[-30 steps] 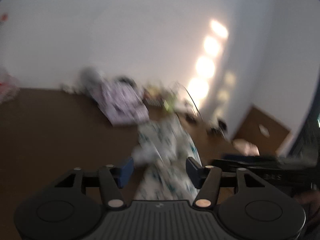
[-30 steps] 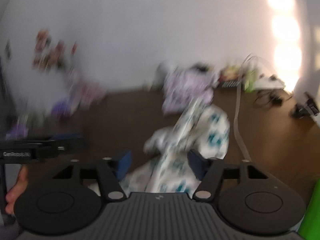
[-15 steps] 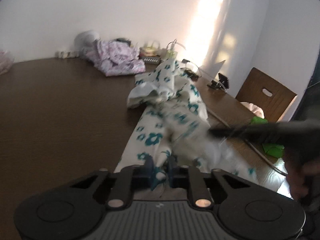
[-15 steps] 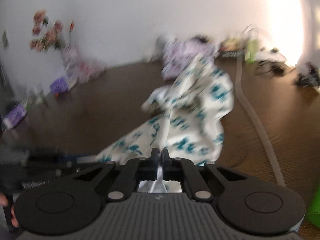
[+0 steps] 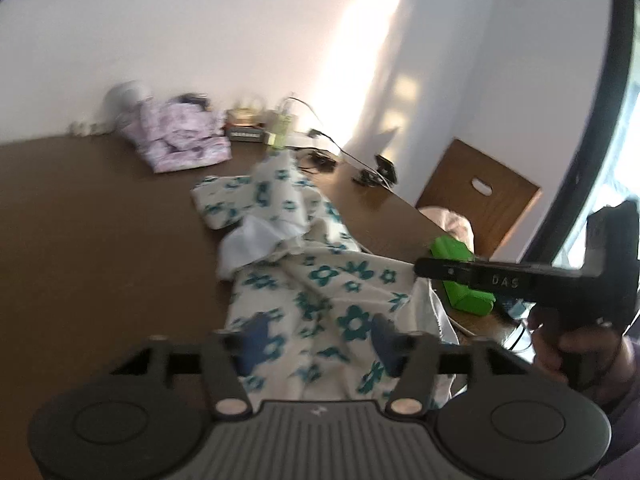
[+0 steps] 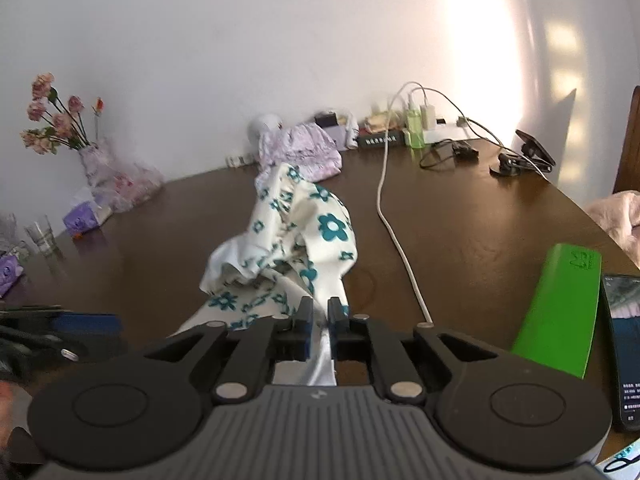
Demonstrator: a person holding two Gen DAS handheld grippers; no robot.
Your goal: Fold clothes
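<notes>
A white garment with teal flowers (image 5: pixel 304 280) lies crumpled along the brown table (image 5: pixel 100 240). My left gripper (image 5: pixel 320 342) is open, its blue pads on either side of the near end of the cloth. In the right wrist view the same garment (image 6: pixel 296 248) runs toward me, and my right gripper (image 6: pixel 319 312) is shut on a fold of its near edge. The right gripper's body also shows in the left wrist view (image 5: pixel 504 280), held by a hand at the right.
A lilac garment (image 6: pixel 300 152) lies at the back by the wall. A white cable (image 6: pixel 394 236), chargers and a phone stand (image 6: pixel 528 156) lie at the right. A green object (image 6: pixel 560 312) and a phone (image 6: pixel 626 340) are near right. Flowers (image 6: pixel 56 120) and glasses stand left. A chair (image 5: pixel 480 196) stands beyond the table.
My left gripper has opened and let go of the floral cloth. My right gripper stays shut on it. The garment is bunched more at its middle.
</notes>
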